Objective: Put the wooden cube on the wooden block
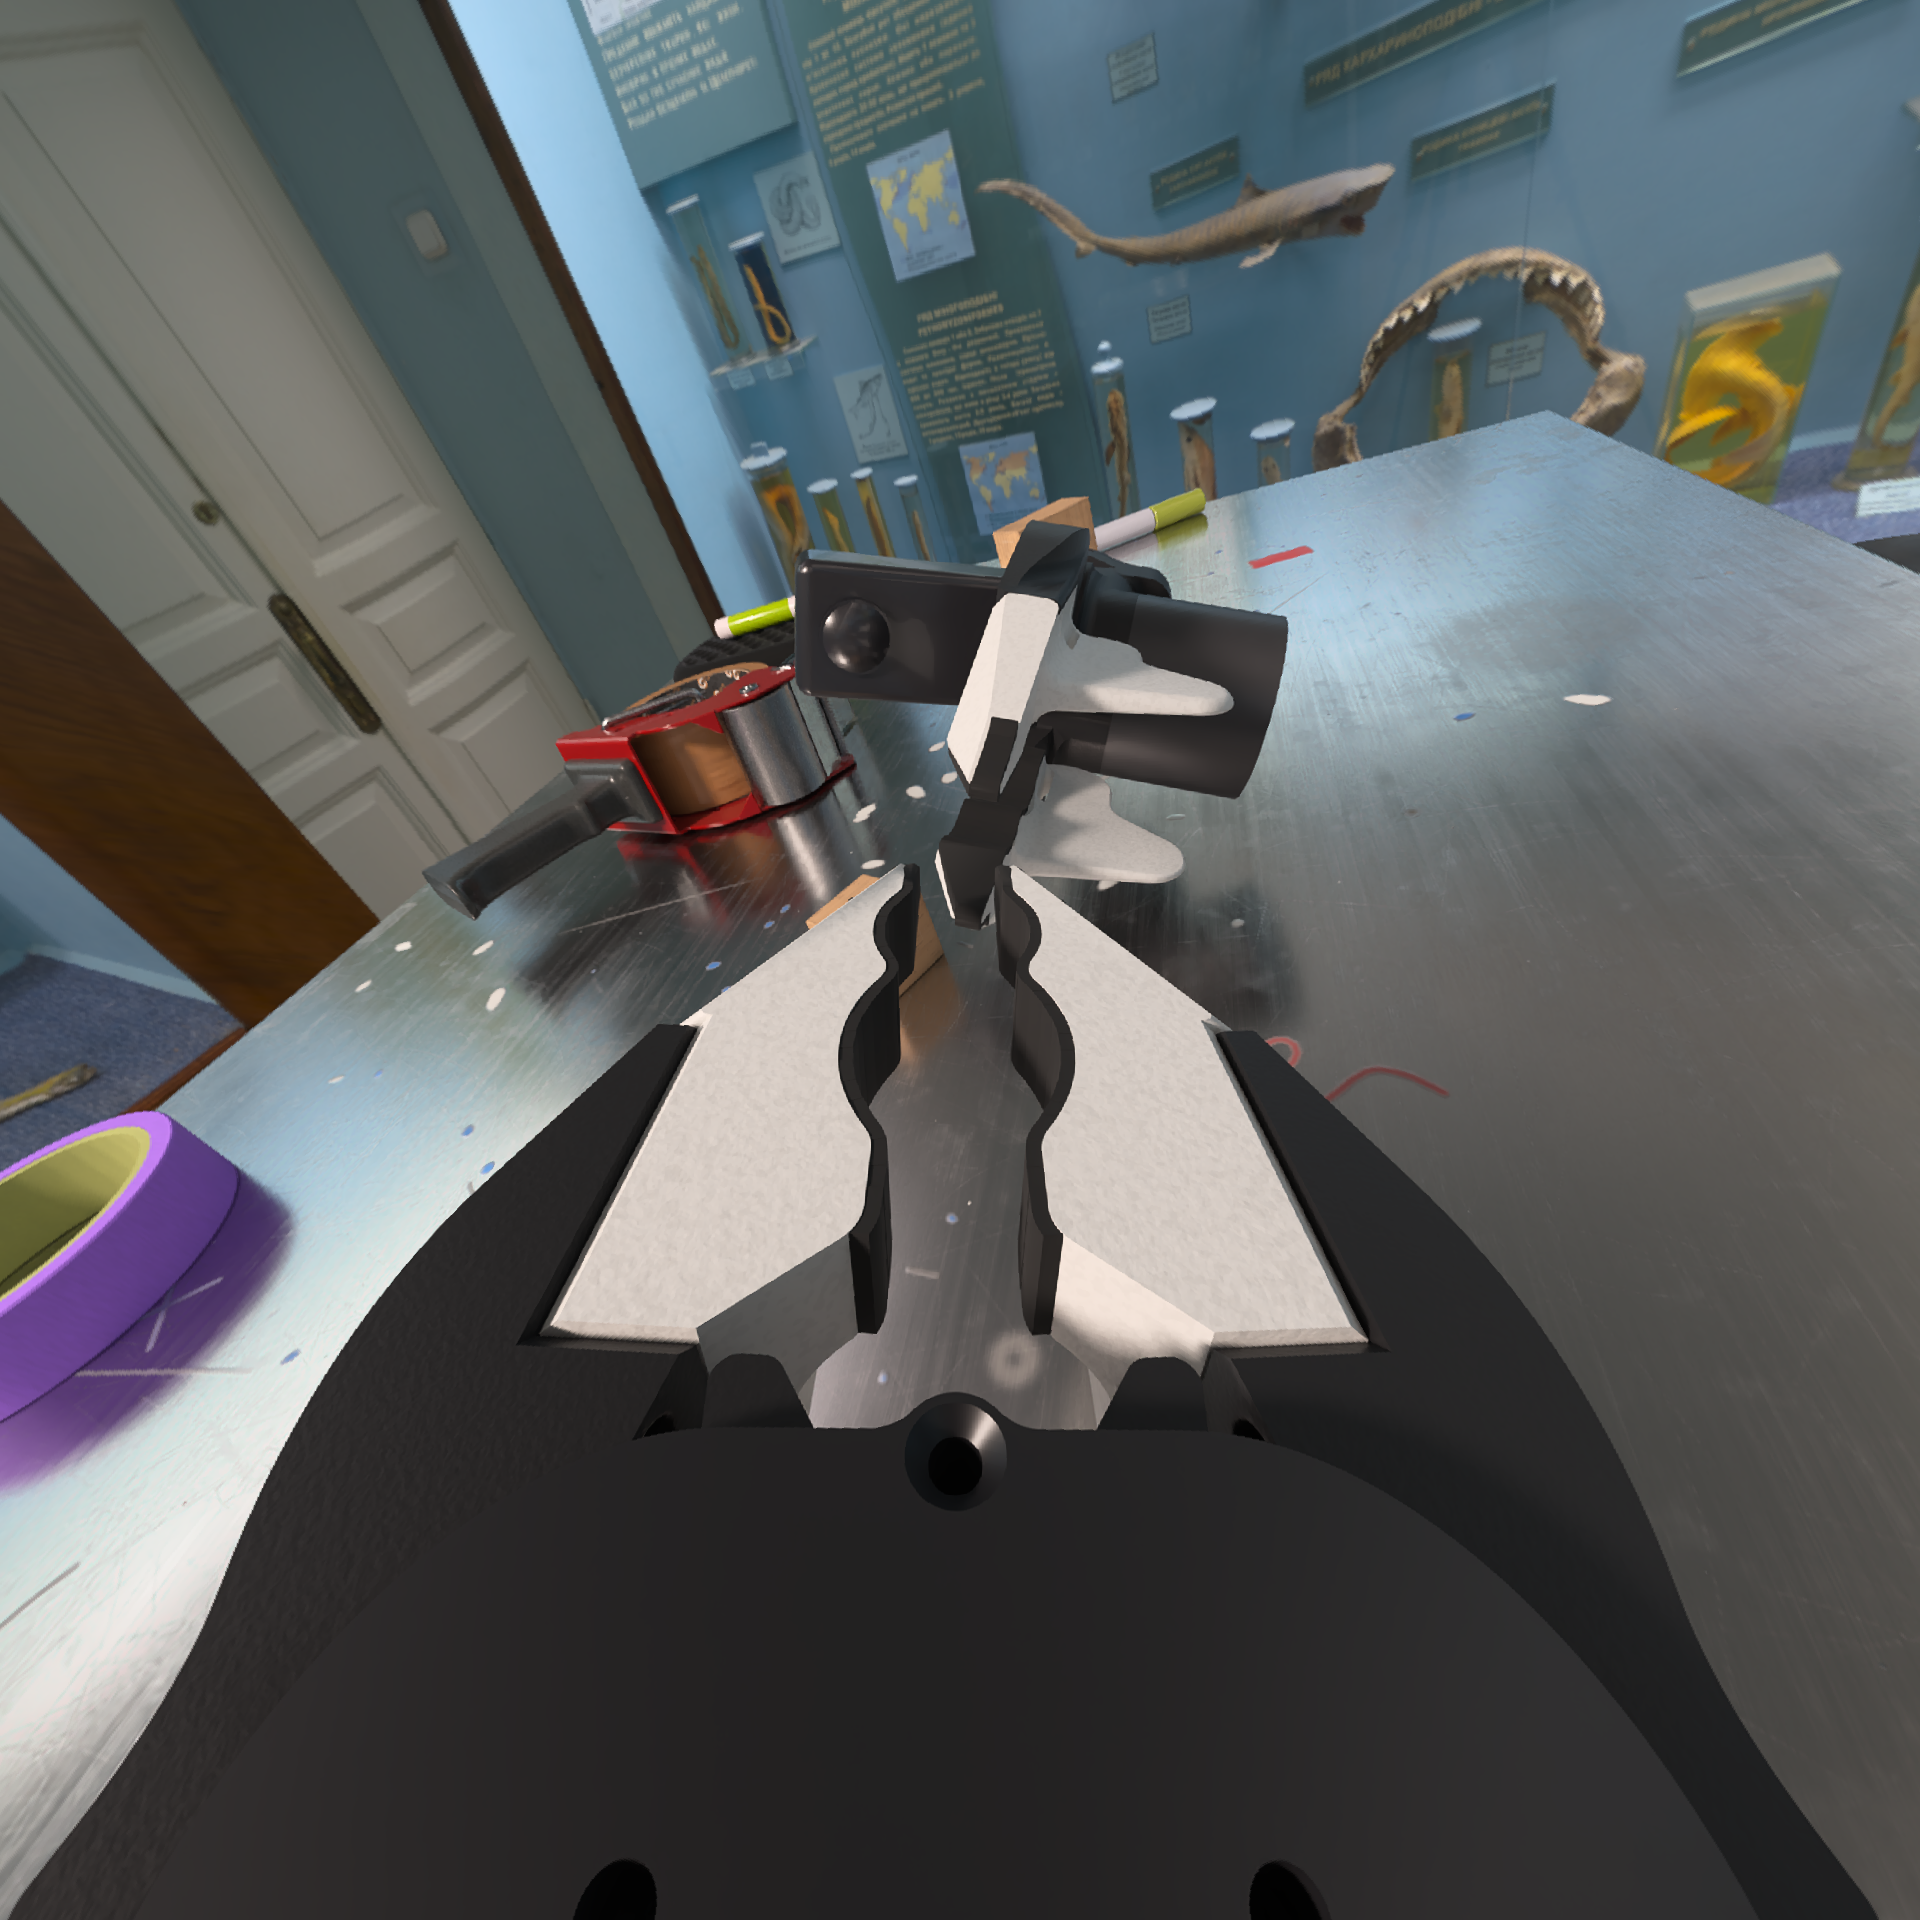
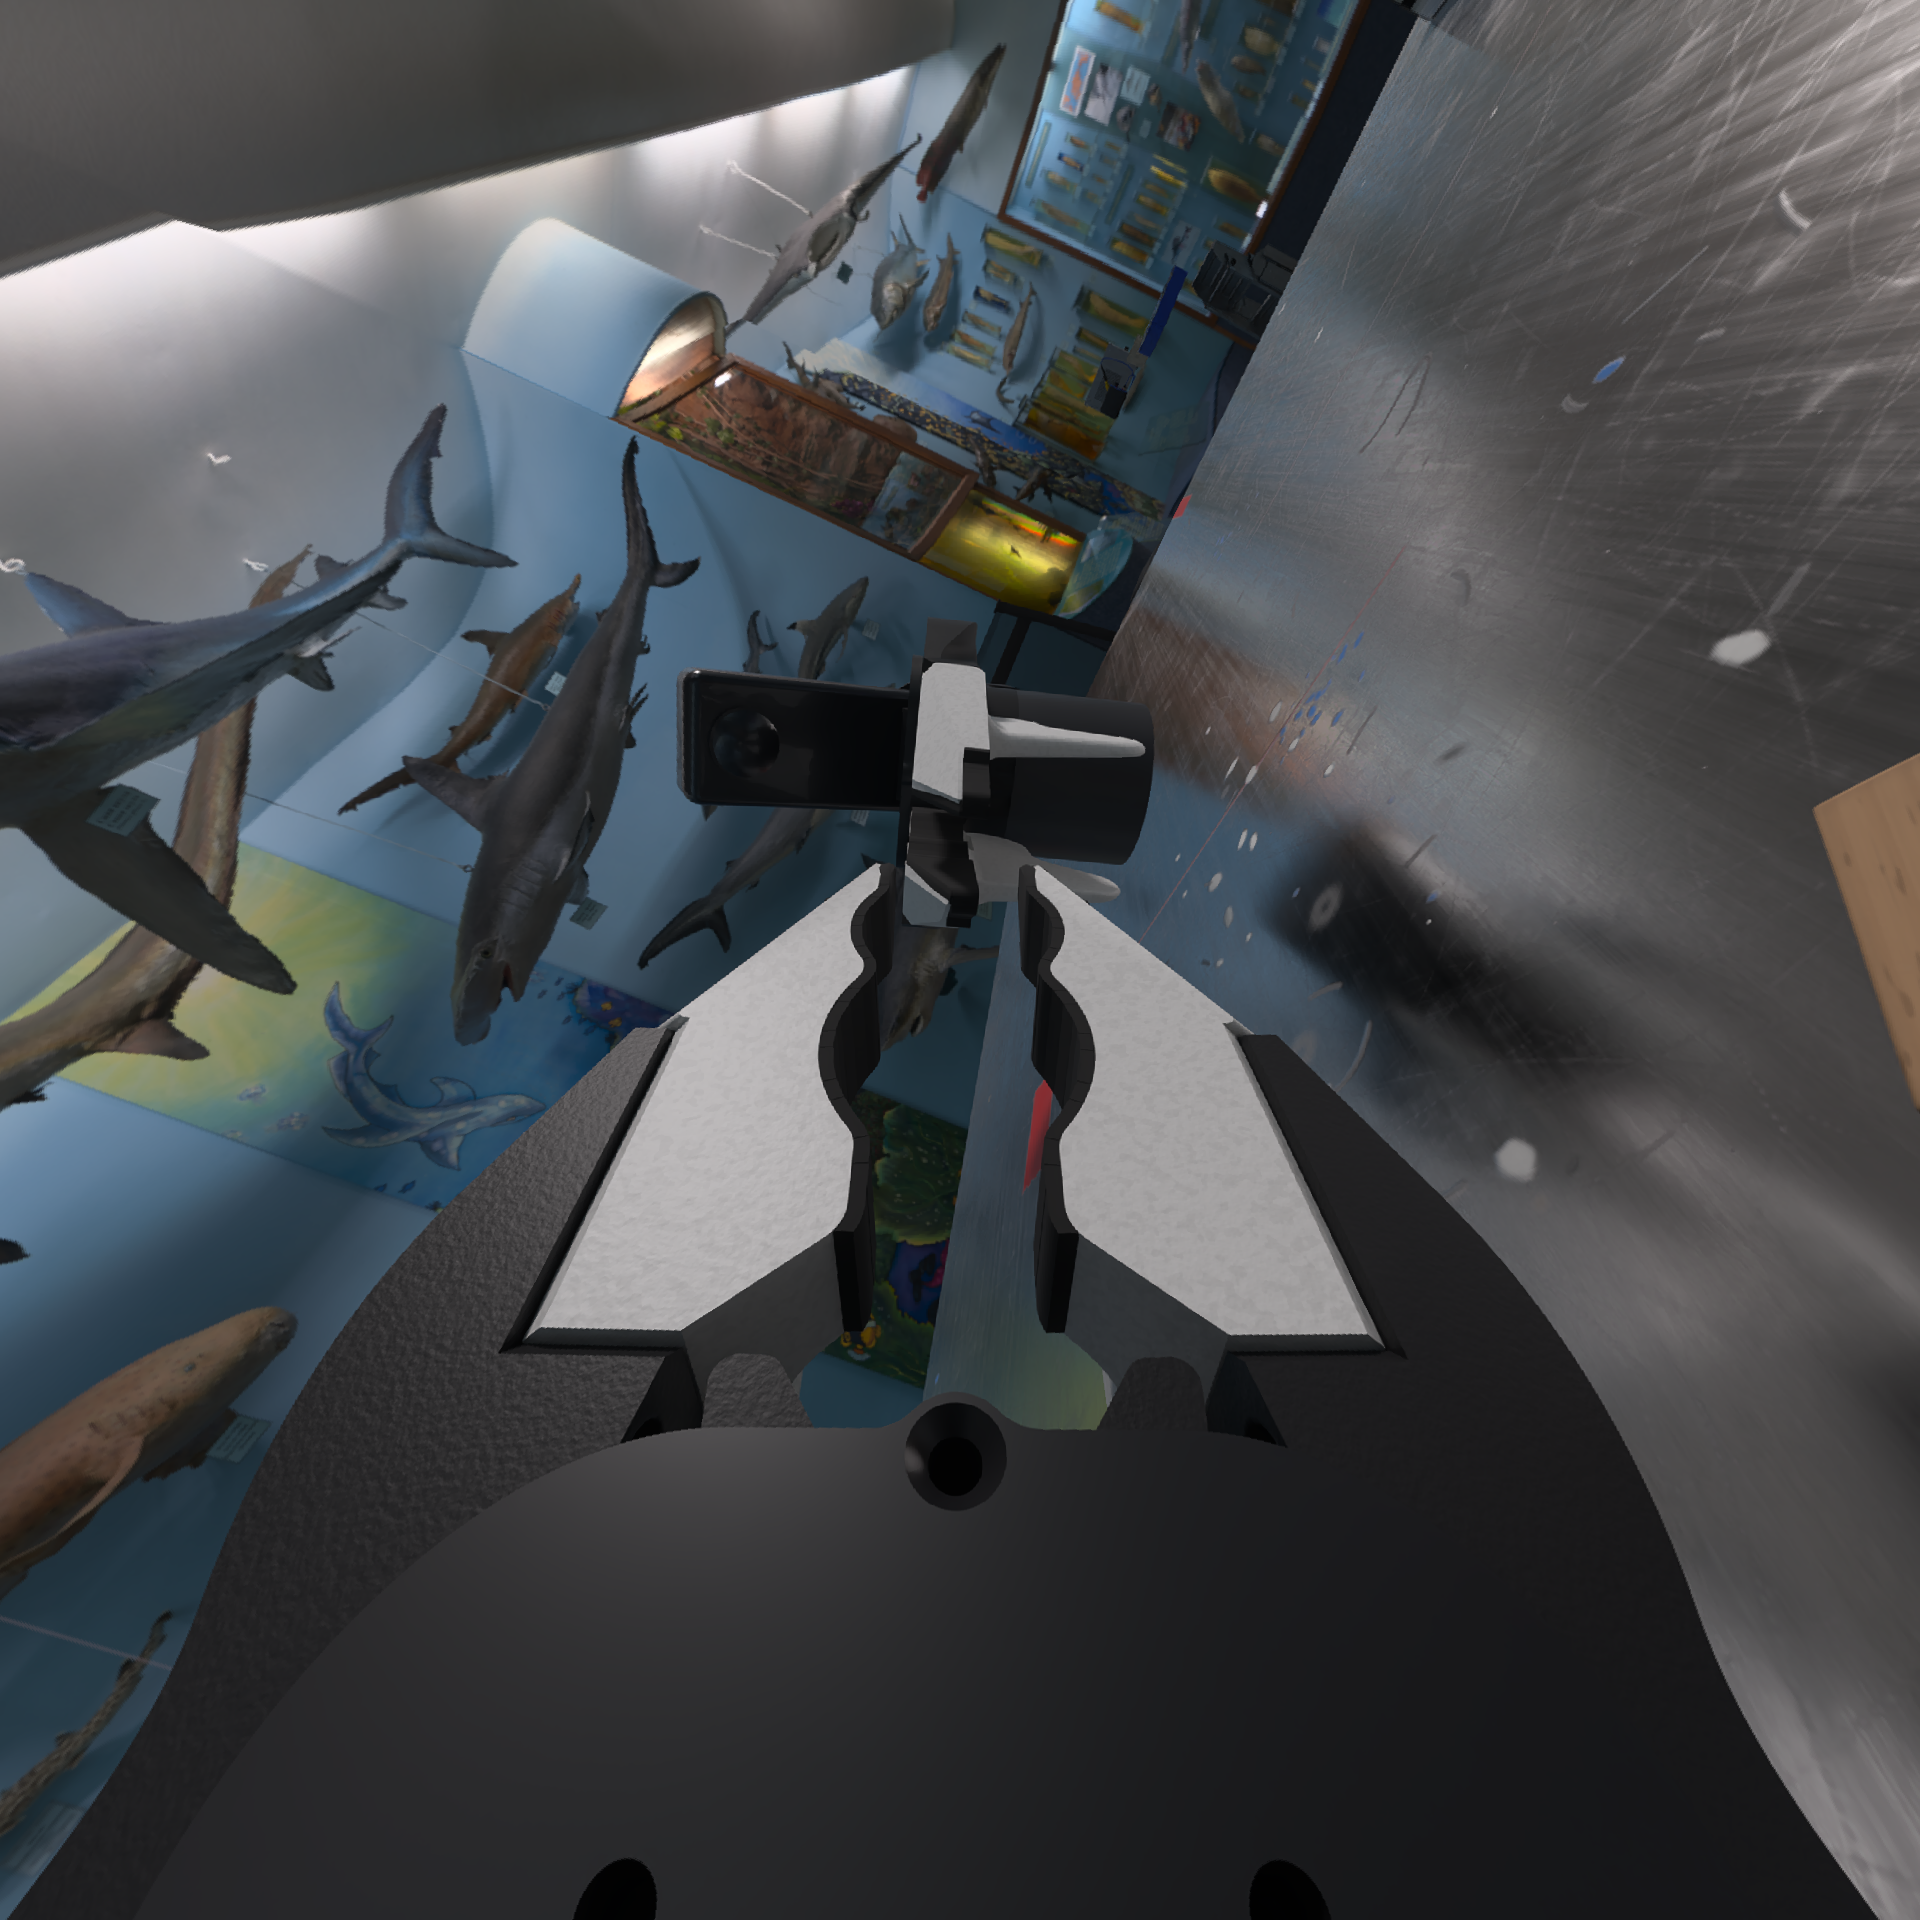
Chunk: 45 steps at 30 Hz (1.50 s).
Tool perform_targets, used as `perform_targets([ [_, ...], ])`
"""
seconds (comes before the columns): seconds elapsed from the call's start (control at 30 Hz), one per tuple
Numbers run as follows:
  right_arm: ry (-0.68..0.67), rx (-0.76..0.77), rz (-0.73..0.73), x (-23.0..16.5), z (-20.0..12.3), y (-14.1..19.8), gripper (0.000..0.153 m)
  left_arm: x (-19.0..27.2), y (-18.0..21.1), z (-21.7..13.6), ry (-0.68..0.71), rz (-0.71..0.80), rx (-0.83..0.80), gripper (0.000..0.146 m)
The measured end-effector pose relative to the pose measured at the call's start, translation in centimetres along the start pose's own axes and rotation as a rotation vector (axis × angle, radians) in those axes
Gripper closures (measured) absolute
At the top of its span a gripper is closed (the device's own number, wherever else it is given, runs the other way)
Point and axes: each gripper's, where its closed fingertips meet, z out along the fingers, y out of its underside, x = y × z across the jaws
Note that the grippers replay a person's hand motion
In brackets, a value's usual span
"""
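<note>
In the left wrist view my left gripper (image 1: 956, 883) is open and low over the metal table (image 1: 1558, 883). A wooden piece (image 1: 928, 977) lies just beyond its tips, mostly hidden by the left finger; I cannot tell if it touches them. My right gripper (image 1: 966, 904) faces it, open, fingers angled down towards the same spot. A second wooden piece (image 1: 1060, 516) stands farther back behind the right gripper. In the right wrist view my right gripper (image 2: 956, 883) holds nothing, and a wooden piece (image 2: 1881, 914) is cut off by the right edge. I cannot tell cube from block.
A red tape dispenser (image 1: 686, 748) lies to the left of the grippers. A purple tape roll (image 1: 94, 1247) sits near the table's left edge. A green-capped marker (image 1: 1153, 516) lies at the back by the far wooden piece, another (image 1: 753, 616) behind the dispenser.
</note>
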Motion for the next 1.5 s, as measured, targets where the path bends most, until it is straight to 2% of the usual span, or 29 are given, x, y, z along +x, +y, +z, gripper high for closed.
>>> perform_targets([
  [0.27, 0.035, 0.026, -0.033, 0.2, -1.1, -0.4, 0.129, -0.2, 0.6, -0.1, 0.01, -0.025, -0.048, 0.132],
  [0.43, 0.204, 0.017, -0.154, 0.5, -4.0, -0.5, 0.129, -0.4, 0.7, -0.3, 0.015, -0.029, -0.069, 0.132],
  [0.53, 0.385, -0.001, -0.286, 1.5, -6.5, -1.1, 0.129, -0.9, 0.6, -0.7, 0.018, -0.015, -0.095, 0.132],
  [0.63, 0.596, -0.029, -0.494, 3.0, -8.5, -2.5, 0.122, -1.2, 0.4, -1.1, 0.036, -0.024, -0.12, 0.132],
  [0.7, 0.698, -0.087, -0.647, 3.9, -8.8, -3.0, 0.112, -1.5, 0.5, -1.3, 0.051, -0.052, -0.145, 0.132],
  [0.83, 0.836, -0.2, -0.897, 5.7, -8.5, -3.8, 0.103, -2.4, 0.6, -1.9, 0.059, -0.139, -0.162, 0.132],
  [0.93, 0.953, -0.299, -1.005, 7.9, -9.1, -4.2, 0.092, -3.0, 0.8, -2.4, 0.032, -0.133, -0.169, 0.132],
  [1.03, 0.965, -0.387, -0.961, 9.4, -9.5, -4.0, 0.092, -3.1, 1.0, -2.8, 0.024, -0.128, -0.18, 0.132],
  [1.1, 0.929, -0.399, -0.941, 9.6, -9.2, -4.2, 0.097, -3.2, 1.1, -3.0, 0.025, -0.13, -0.192, 0.132],
  [1.23, 0.945, -0.469, -0.967, 10.0, -9.1, -4.3, 0.111, -3.5, 1.1, -3.2, 0.02, -0.143, -0.211, 0.132],
  [1.3, 0.953, -0.456, -0.98, 10.0, -9.0, -4.4, 0.118, -3.8, 1.0, -3.3, 0.014, -0.152, -0.215, 0.132],
  [1.5, 1.0, -0.306, -0.929, 9.3, -8.7, -4.5, 0.118, -4.5, 1.3, -3.3, -0.02, -0.173, -0.225, 0.132],
])
